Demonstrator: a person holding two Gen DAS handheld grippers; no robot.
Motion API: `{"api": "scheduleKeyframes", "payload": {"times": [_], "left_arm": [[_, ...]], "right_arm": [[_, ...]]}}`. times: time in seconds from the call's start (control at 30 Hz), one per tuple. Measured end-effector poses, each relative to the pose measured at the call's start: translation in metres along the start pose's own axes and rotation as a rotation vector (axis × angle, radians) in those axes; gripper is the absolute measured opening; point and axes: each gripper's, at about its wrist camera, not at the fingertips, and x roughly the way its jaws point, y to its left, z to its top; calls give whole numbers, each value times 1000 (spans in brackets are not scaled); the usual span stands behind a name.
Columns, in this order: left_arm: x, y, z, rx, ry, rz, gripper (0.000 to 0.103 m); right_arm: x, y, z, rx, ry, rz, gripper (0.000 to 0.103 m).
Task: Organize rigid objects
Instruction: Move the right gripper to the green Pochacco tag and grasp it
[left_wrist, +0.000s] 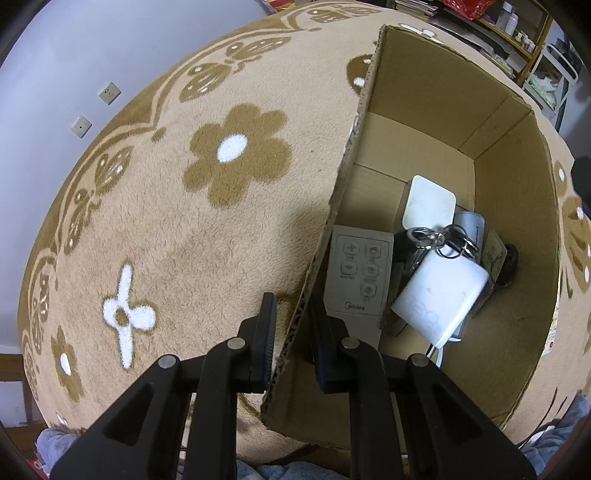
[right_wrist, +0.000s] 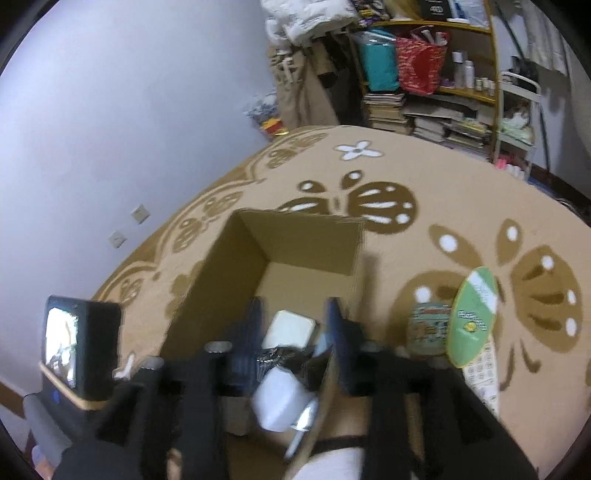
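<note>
**Cardboard box straddled at two walls**

A Midea remote (left_wrist: 357, 275), white adapters (left_wrist: 441, 295) and keys (left_wrist: 441, 238) are held in the cardboard box (left_wrist: 517, 206) on the floral carpet (left_wrist: 184, 206). Its walls are straddled, ungripped, by the parted left gripper (left_wrist: 293, 317) and right gripper (right_wrist: 295, 325).

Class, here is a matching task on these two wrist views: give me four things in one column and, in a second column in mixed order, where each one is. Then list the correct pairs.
Things:
1. Midea remote
2. key ring
3. green oval card
4. left claw

Places:
A. on the carpet, outside the cardboard box
B. astride the box's near wall, one finger on each side
C. flat on the box floor, beside the left wall
D. on top of the white adapter

Pairs: 1-C, 2-D, 3-A, 4-B
</note>
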Motion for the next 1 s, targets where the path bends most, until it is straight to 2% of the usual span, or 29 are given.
{"api": "scheduleKeyframes", "payload": {"times": [0.03,0.13,0.27,0.5,0.8,1.0], "left_arm": [[0,0,0,0,0,1,16],[0,-1,0,-1,0,3,16],[0,-1,0,-3,0,1,16],[-1,-2,0,0,-1,1,17],[0,-3,1,8,-3,10,17],[0,-4,1,19,-9,14,17]], "right_arm": [[0,-5,1,12,-9,-19,66],[2,-19,6,37,-14,-58,72],[7,-43,11,87,-13,-98,86],[13,-87,18,137,10,-181,89],[42,-134,22,153,84,-284,89],[71,-152,21,188,149,-307,89]]}}
